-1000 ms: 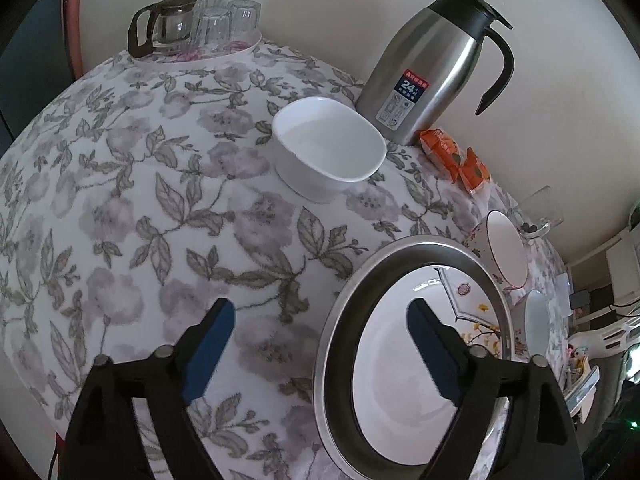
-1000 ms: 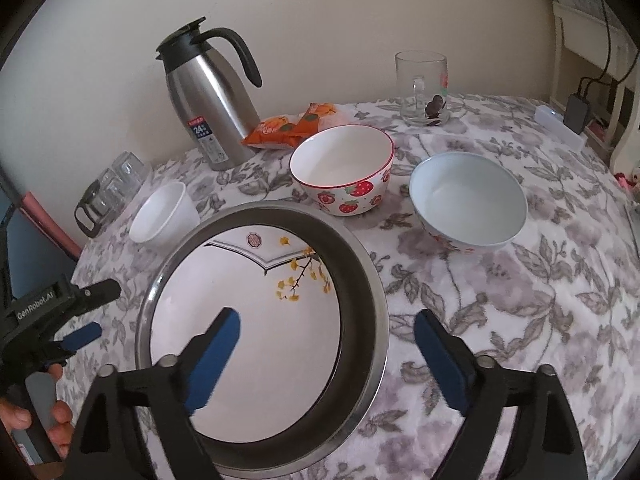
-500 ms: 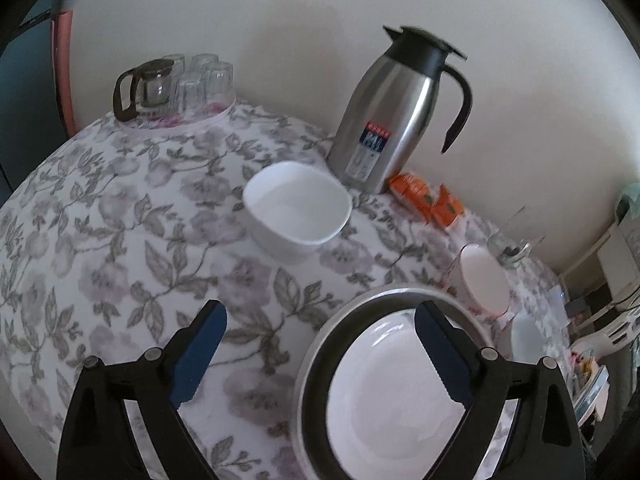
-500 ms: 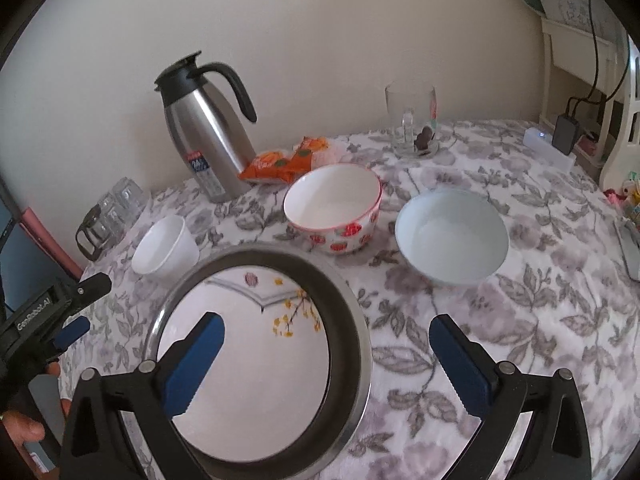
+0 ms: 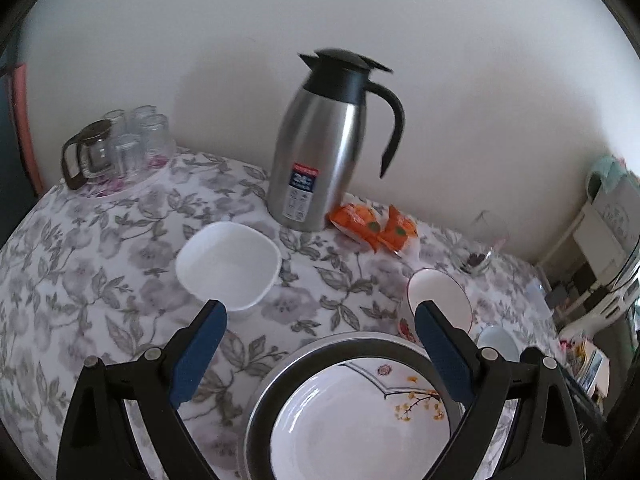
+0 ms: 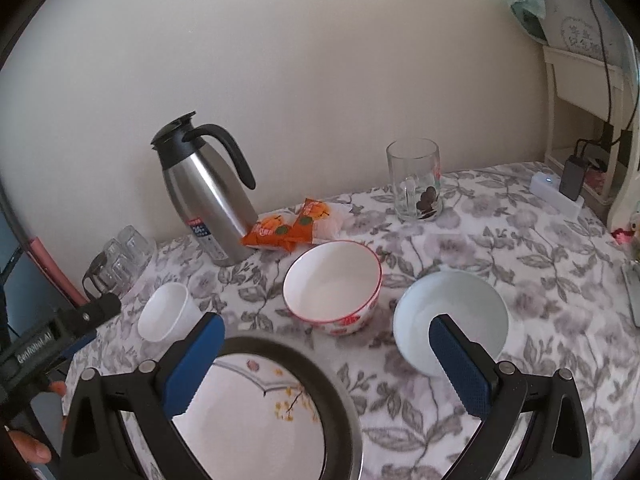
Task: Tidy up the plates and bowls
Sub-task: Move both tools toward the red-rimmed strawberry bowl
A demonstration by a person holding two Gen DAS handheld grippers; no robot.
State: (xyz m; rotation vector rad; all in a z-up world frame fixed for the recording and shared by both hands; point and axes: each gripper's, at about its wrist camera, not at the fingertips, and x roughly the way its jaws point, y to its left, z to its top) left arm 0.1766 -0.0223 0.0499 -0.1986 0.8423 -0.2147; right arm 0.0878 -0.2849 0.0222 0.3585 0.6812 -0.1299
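A white plate with a yellow flower print (image 5: 360, 424) (image 6: 256, 408) lies inside a steel pan (image 5: 264, 404) (image 6: 340, 396) at the near table edge. Beyond it stand a small white bowl (image 5: 228, 266) (image 6: 166, 318), a red-rimmed strawberry bowl (image 5: 438, 300) (image 6: 332, 286) and a pale blue bowl (image 5: 498, 342) (image 6: 450, 318). My left gripper (image 5: 320, 352) hangs open above the pan's far rim, holding nothing. My right gripper (image 6: 326, 360) is open too, between the pan and the pale blue bowl. The left gripper's body (image 6: 52, 340) shows at the left edge of the right wrist view.
A steel thermos jug (image 5: 320, 148) (image 6: 208, 196) stands at the wall with orange snack packets (image 5: 372, 228) (image 6: 288, 230) beside it. A glass mug (image 6: 416, 180) is at the back right, a glass teapot and tumblers (image 5: 116, 144) (image 6: 116, 260) at the back left. A floral cloth (image 6: 520, 260) covers the table.
Both grippers have risen and pulled back from the table, so pan and bowls now sit lower and smaller in view. Both stay open. Nothing on the table has moved.
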